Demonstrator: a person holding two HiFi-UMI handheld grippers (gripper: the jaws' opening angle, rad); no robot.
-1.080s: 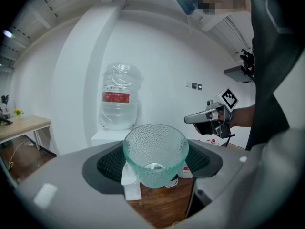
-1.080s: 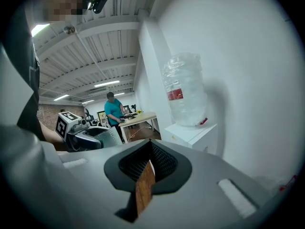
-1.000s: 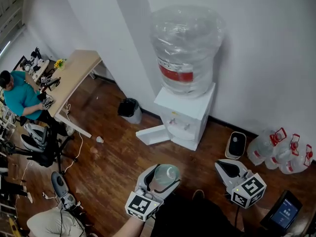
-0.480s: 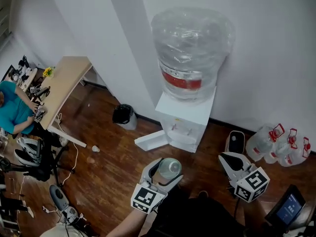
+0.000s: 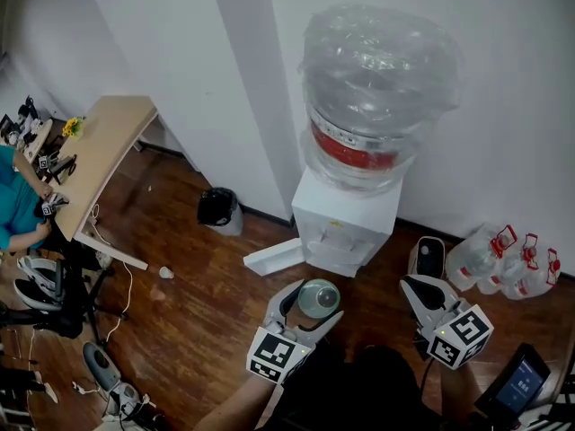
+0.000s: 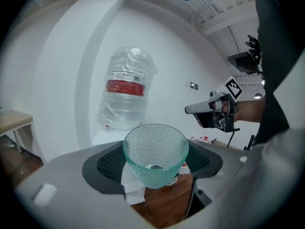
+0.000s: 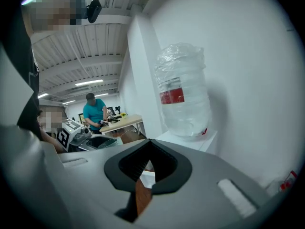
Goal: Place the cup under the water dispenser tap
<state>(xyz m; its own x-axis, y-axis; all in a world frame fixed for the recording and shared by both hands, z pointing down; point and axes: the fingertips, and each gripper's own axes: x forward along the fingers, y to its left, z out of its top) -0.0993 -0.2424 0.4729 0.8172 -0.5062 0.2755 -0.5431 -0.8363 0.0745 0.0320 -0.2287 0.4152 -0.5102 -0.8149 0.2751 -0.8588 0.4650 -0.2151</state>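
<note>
A green textured glass cup [image 5: 318, 296] [image 6: 155, 151] sits upright between the jaws of my left gripper [image 5: 312, 302] [image 6: 155, 165], which is shut on it. The white water dispenser [image 5: 346, 227] with its big clear bottle [image 5: 377, 88] [image 6: 125, 94] [image 7: 183, 94] stands against the wall, ahead of the cup and apart from it. Its taps [image 5: 331, 226] are small marks on the front panel. My right gripper [image 5: 420, 287] [image 7: 150, 163] hangs to the right of the cup, jaws together with nothing between them.
A white panel [image 5: 274, 257] lies on the wooden floor left of the dispenser. A black bin [image 5: 218, 208] stands by the wall. Spare water jugs [image 5: 503, 263] and a small white device [image 5: 429, 259] are on the right. A desk [image 5: 99, 151] with a seated person [image 5: 11, 209] is far left.
Both grippers have moved forward toward the dispenser, which now looks larger and nearer. The cup stays held in the left gripper.
</note>
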